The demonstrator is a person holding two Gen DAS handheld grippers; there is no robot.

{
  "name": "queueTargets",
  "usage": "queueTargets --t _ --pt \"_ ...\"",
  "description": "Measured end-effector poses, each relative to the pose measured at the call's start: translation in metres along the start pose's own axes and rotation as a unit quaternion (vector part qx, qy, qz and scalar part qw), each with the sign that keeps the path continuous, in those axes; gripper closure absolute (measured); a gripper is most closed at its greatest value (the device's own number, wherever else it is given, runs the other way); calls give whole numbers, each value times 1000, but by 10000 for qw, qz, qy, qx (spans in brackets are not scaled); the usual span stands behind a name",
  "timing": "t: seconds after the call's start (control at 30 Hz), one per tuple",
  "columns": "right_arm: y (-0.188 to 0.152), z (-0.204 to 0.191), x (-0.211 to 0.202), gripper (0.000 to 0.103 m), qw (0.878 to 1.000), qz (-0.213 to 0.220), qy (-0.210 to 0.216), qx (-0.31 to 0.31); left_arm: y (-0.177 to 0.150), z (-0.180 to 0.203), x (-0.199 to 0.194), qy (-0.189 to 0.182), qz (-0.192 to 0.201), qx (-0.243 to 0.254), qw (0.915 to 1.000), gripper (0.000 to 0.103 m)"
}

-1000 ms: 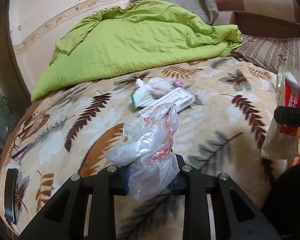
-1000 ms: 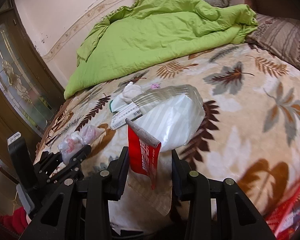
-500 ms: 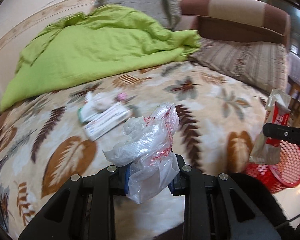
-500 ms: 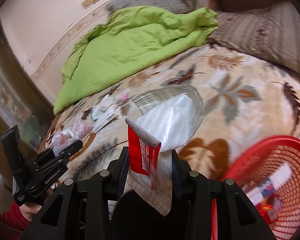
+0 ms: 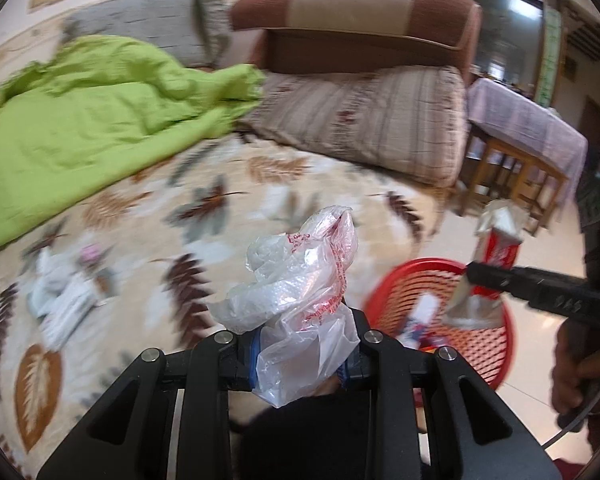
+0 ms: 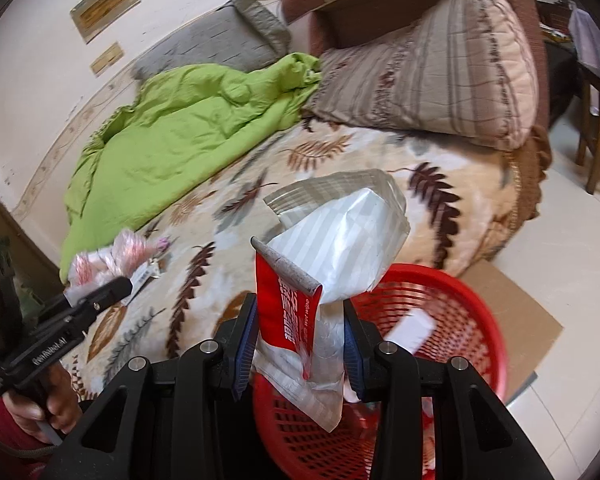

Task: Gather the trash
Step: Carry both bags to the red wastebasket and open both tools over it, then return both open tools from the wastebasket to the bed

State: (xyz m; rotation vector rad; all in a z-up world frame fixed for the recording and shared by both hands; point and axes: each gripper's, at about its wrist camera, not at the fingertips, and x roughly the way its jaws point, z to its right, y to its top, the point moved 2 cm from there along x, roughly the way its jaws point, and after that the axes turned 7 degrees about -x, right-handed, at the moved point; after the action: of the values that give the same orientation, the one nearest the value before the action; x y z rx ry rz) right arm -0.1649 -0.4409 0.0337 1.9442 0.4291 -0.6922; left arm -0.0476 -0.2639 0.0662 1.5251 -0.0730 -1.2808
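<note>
Red mesh basket (image 6: 452,312) sits beside the bed (image 6: 228,248), directly under the right gripper (image 6: 300,344) clamping a red-and-white packet (image 6: 340,248), while the left gripper (image 5: 300,356) pinches a crumpled, apparently clear plastic bag (image 5: 300,280).

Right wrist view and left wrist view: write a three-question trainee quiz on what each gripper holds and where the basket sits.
1. True or false: the right gripper is clamped on a red and silver foil snack bag.
2. Multiple choice: the left gripper holds A) a green quilt, B) a crumpled clear plastic bag with red print, C) a cardboard box.
3. Fill in: the red mesh plastic basket stands on the floor beside the ____.

Key
1. True.
2. B.
3. Bed, the one under the leaf-patterned blanket.
</note>
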Motion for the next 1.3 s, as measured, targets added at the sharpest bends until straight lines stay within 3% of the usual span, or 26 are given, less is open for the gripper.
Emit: queueTargets --t 0.2,0.3,0.5,0.7,0.93,1.3 --pt "-10 22 0 59 9994 -145 -290 100 3 49 30 -721 -496 132 9961 74" --pt "-15 37 -1 53 9980 -227 -515 284 1 65 38 -793 -546 204 9951 45" --pt "-18 47 -7 50 9969 -179 -680 353 0 60 32 -830 -478 218 9952 44" --pt "-5 19 0 50 9993 3 -319 215 -5 23 20 -466 -396 -29 9981 41" --pt "-1 -36 33 47 9993 -177 236 -227 -14 -39 1 110 -252 -543 9981 39" --pt "-4 -141 97 47 9827 -794 1096 -1265 -41 -154 -33 947 -149 -1378 9858 38"
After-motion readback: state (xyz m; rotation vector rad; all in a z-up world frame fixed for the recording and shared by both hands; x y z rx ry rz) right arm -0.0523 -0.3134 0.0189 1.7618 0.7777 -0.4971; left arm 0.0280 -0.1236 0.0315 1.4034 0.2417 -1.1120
